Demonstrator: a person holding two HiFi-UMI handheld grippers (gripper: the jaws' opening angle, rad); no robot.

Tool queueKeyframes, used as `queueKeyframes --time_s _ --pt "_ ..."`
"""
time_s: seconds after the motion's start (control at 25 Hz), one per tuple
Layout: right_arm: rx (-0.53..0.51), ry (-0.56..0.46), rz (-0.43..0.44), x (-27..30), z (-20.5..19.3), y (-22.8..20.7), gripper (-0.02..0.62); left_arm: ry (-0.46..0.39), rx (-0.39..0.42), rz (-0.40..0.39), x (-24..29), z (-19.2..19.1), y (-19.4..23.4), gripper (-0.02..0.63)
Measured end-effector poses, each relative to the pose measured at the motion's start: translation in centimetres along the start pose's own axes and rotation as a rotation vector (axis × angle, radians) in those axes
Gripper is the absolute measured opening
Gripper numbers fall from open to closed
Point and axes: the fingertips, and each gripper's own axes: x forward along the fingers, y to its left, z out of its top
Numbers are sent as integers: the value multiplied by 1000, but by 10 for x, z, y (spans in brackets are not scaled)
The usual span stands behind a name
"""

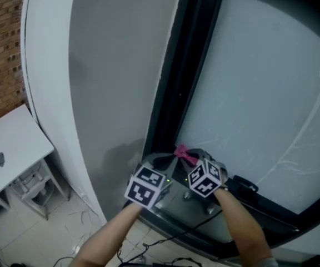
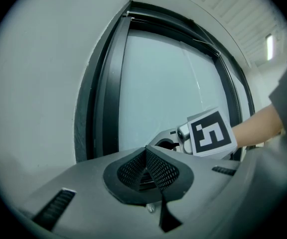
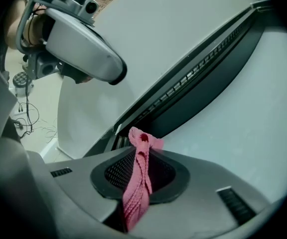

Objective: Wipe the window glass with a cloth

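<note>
The right gripper pinched the pink cloth, seemingly soft and light, by a bunched fold near the lower corner of the window glass; the left gripper was closed, empty.

White side table near brick wall

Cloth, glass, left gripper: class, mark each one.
Cloth (image 3: pixel 138 180): right gripper view, pinched middle.
Glass (image 1: pixel 260 82): head view, bare pane.
Left gripper (image 2: pixel 146 154): left gripper view, between shut fingers.

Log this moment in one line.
left hand-held gripper: shut, empty | right hand-held gripper: shut on pink cloth | window glass: cloth near lower-left corner
</note>
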Motion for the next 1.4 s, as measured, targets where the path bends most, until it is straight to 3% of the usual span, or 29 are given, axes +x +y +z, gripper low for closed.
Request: queueKeyframes --time_s 0.32,0.52,0.84,1.4 --pt "-47 109 -7 -23 -43 -2 58 1 3 -42 13 0 -24 6" --pt "-98 149 -71 -33 -59 -27 58 2 9 -57 24 2 -35 6" --pt "-170 97 -173 -60 -34 -76 57 -28 35 -53 40 22 -39 6" --pt "-281 -8 -415 -146 44 -204 57 -156 92 -30 44 109 -39 6"
